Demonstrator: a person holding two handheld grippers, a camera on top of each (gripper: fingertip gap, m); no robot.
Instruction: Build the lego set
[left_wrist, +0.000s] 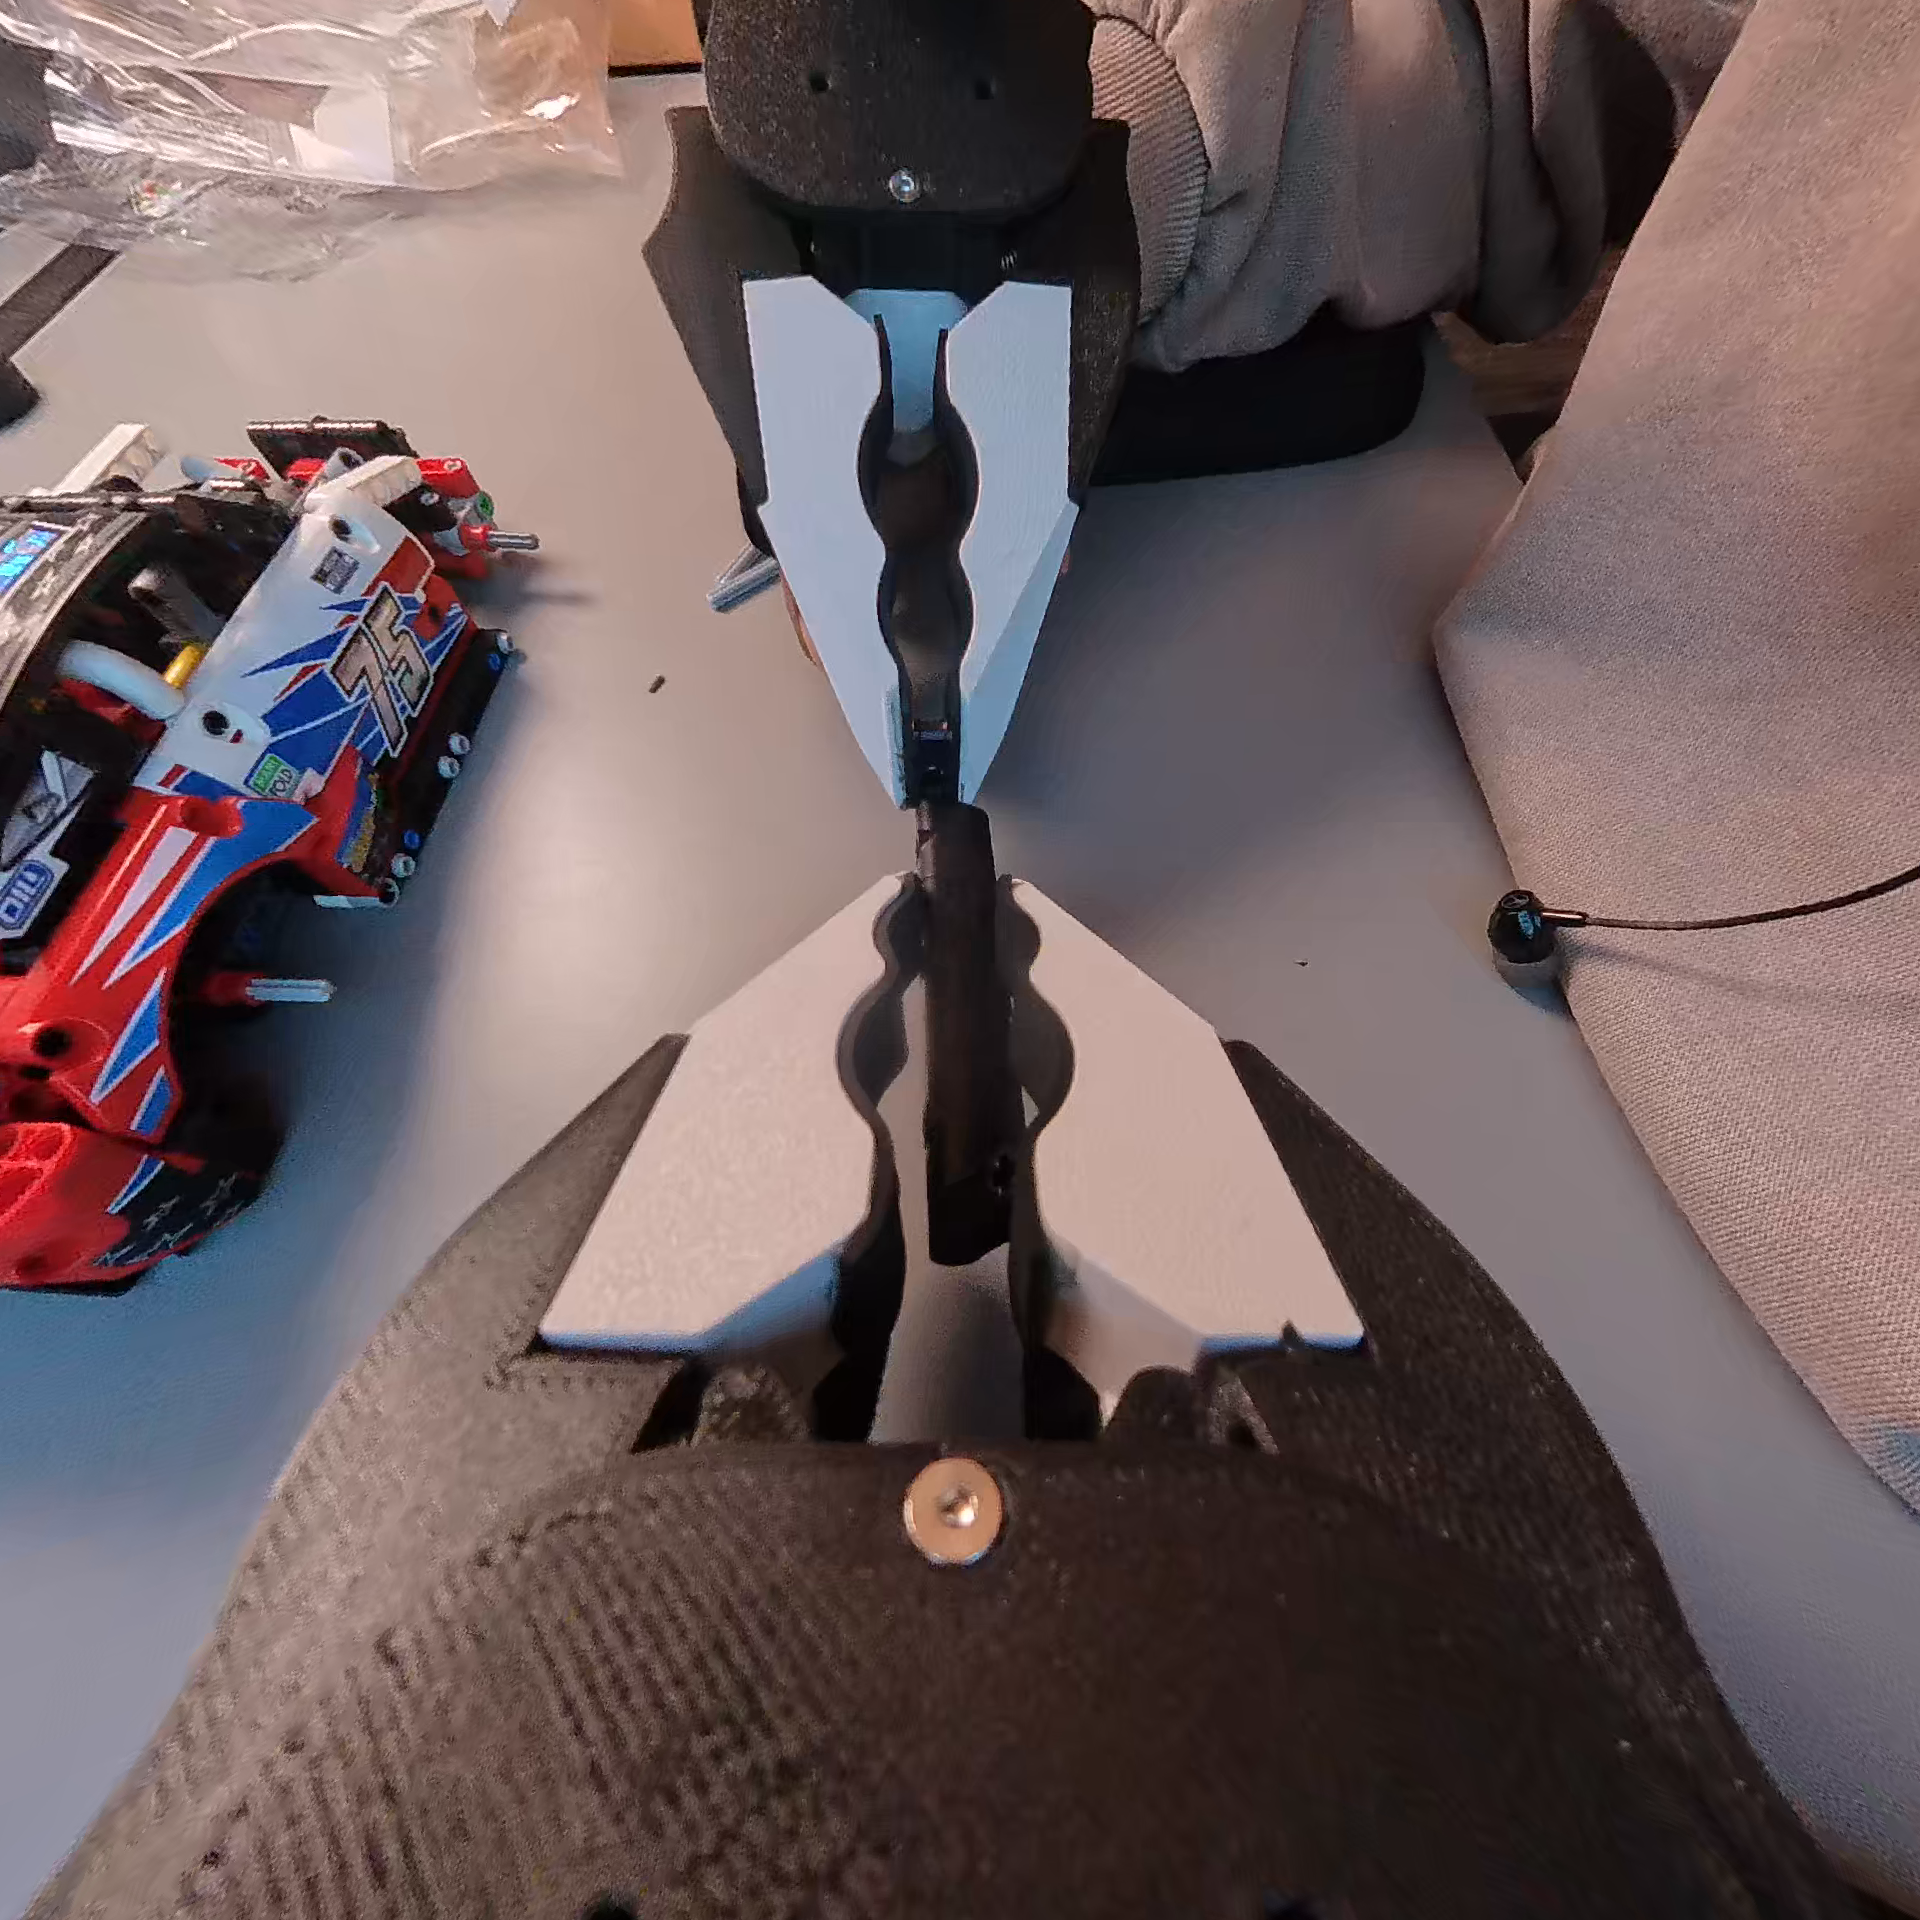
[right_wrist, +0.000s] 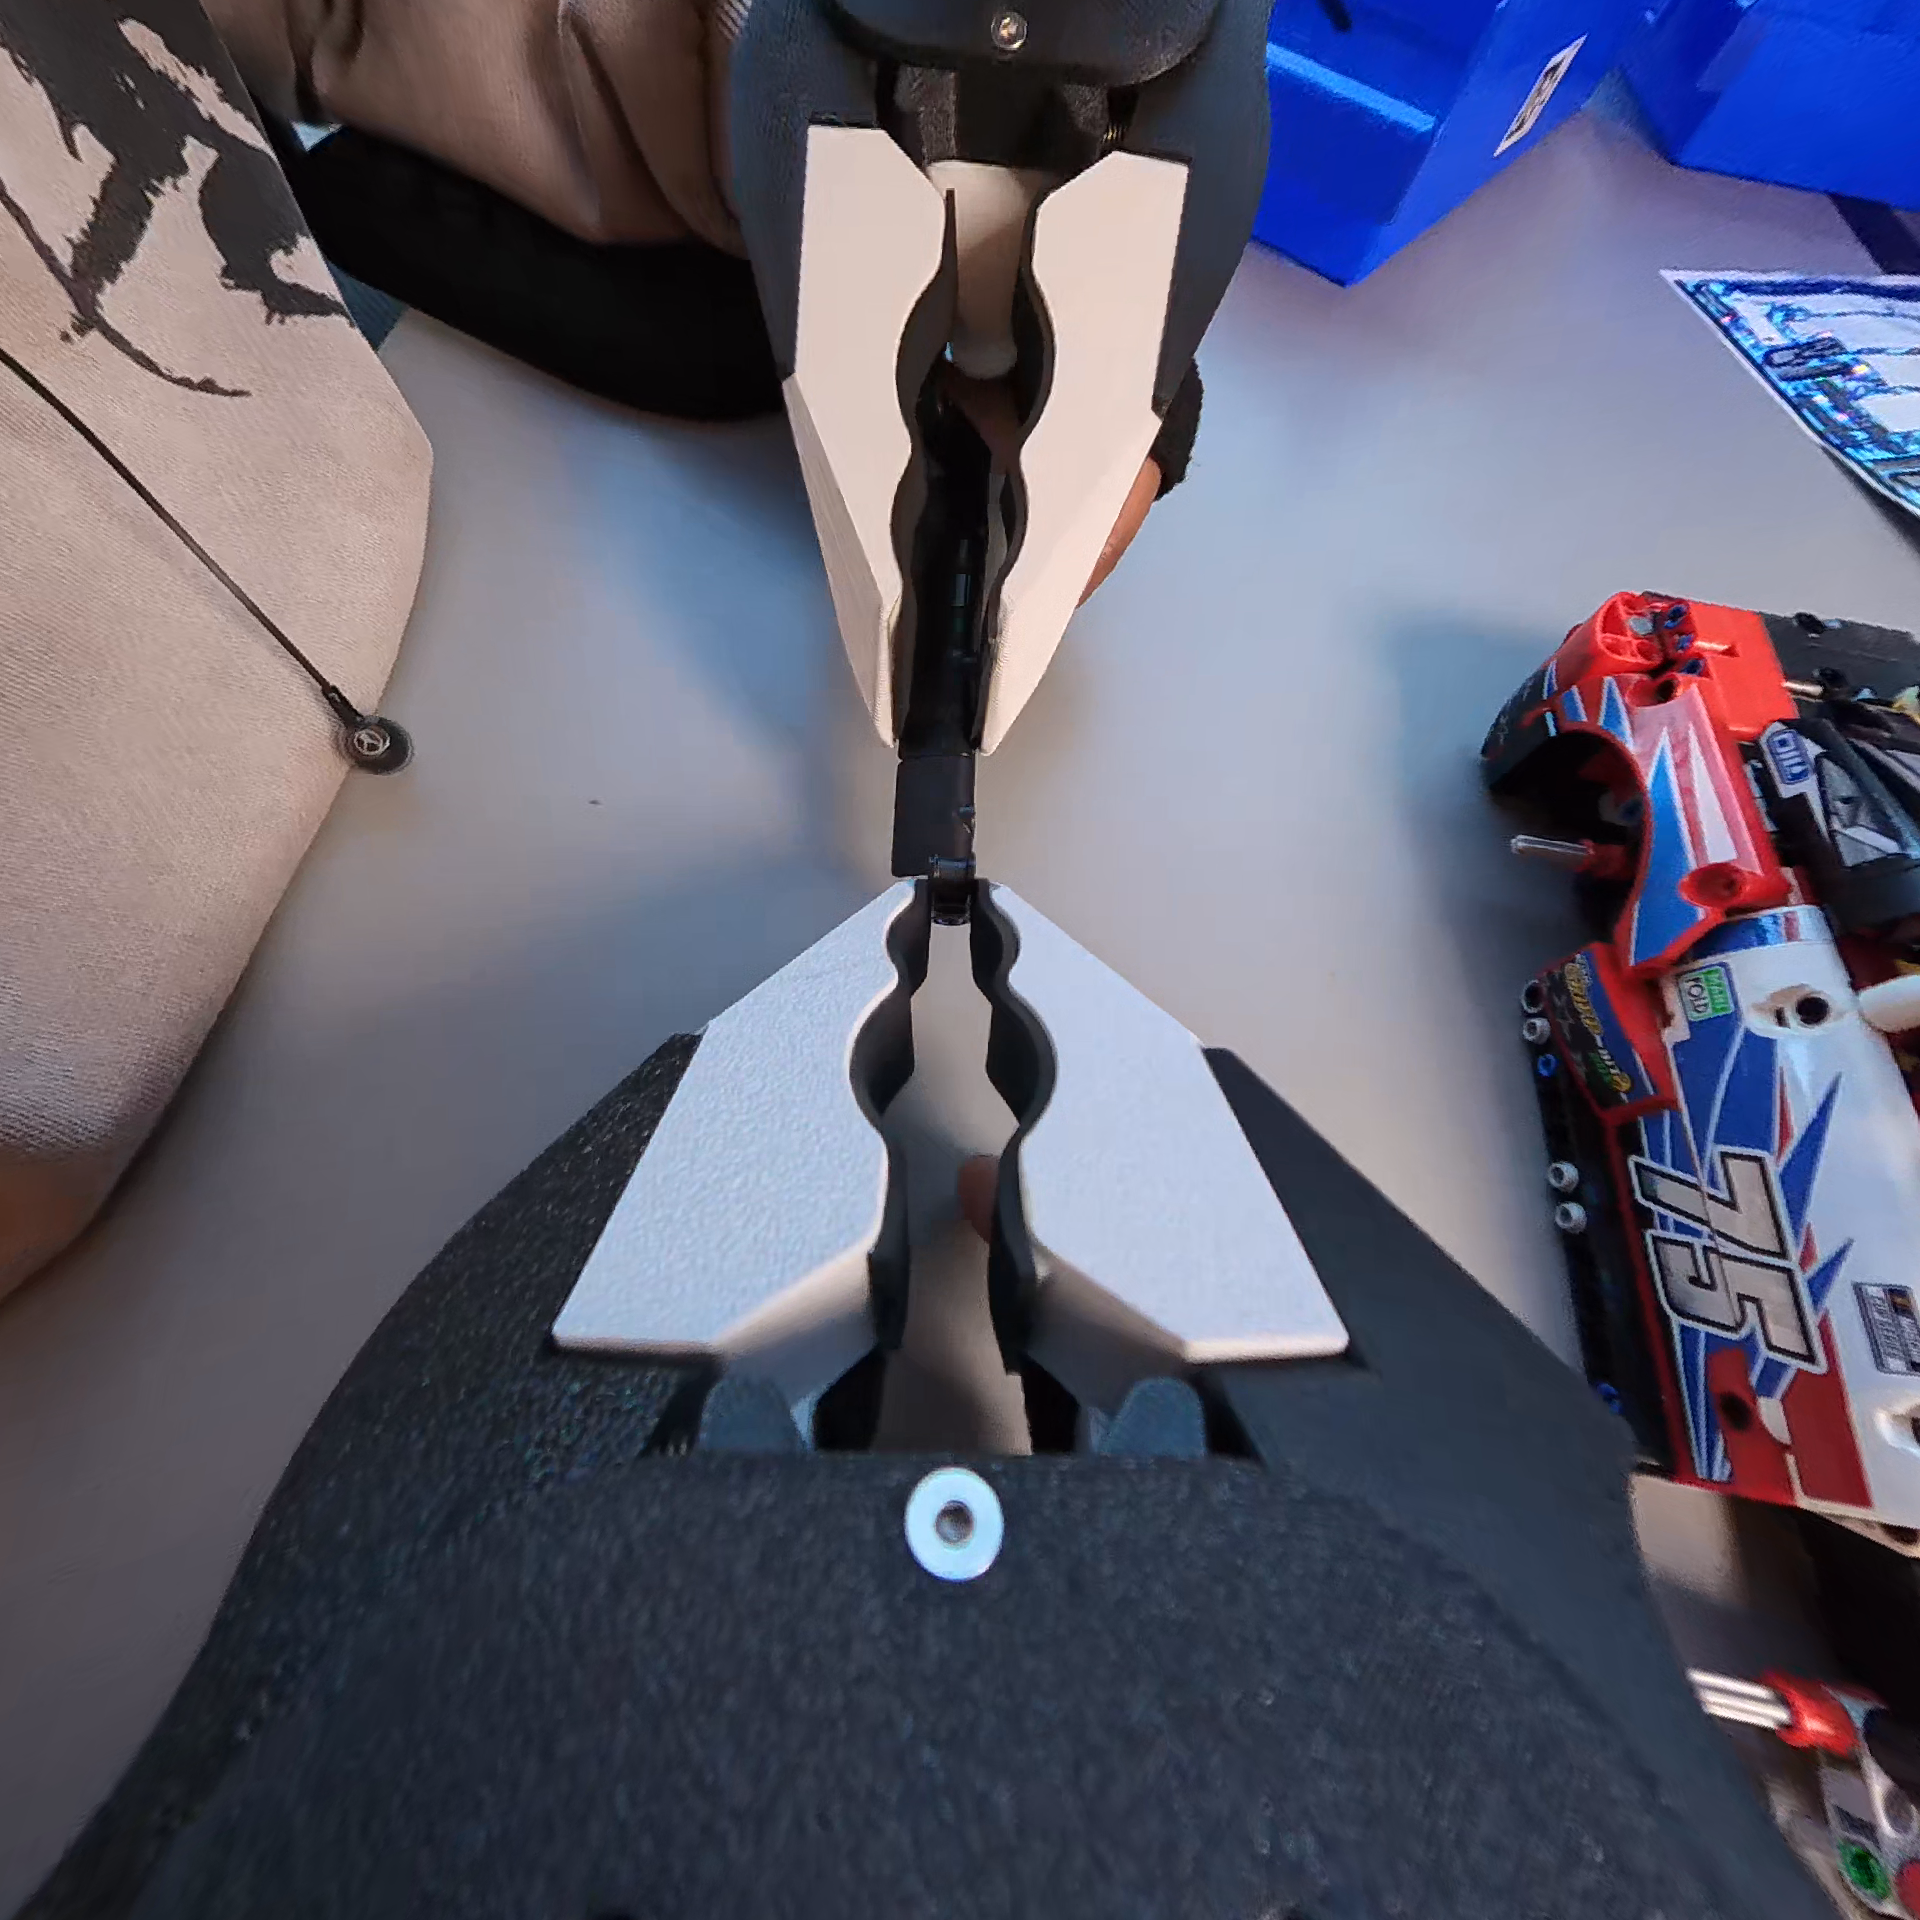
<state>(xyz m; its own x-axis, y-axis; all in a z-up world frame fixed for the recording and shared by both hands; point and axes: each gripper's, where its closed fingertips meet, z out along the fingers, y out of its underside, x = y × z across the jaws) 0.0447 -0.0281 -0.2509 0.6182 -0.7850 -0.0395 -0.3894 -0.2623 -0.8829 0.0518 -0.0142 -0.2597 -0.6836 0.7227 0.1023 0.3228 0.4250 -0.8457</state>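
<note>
My left gripper (left_wrist: 961, 883) is shut on a long black lego piece (left_wrist: 961, 1039) that sticks out past its fingertips. My right gripper (left_wrist: 935, 800) faces it tip to tip and is shut on a small black pin (left_wrist: 928, 743). In the right wrist view my right gripper (right_wrist: 943, 888) pinches the pin (right_wrist: 948, 902) right at the end of the black piece (right_wrist: 933, 821), which juts from the left gripper (right_wrist: 935, 743). Pin and piece touch, above the grey table. The red, white and blue lego car (left_wrist: 260, 831) lies on the table beside them and also shows in the right wrist view (right_wrist: 1714, 1091).
Clear plastic bags (left_wrist: 291, 104) lie at the far left. Blue bins (right_wrist: 1507, 104) and a sticker sheet (right_wrist: 1818, 364) sit beyond the car. A loose grey axle (left_wrist: 743, 582) lies on the table. A person's beige sleeve (left_wrist: 1714, 623) with a black cord end (left_wrist: 1522, 920) borders the work area. Left and right tips are no more than a few centimetres apart.
</note>
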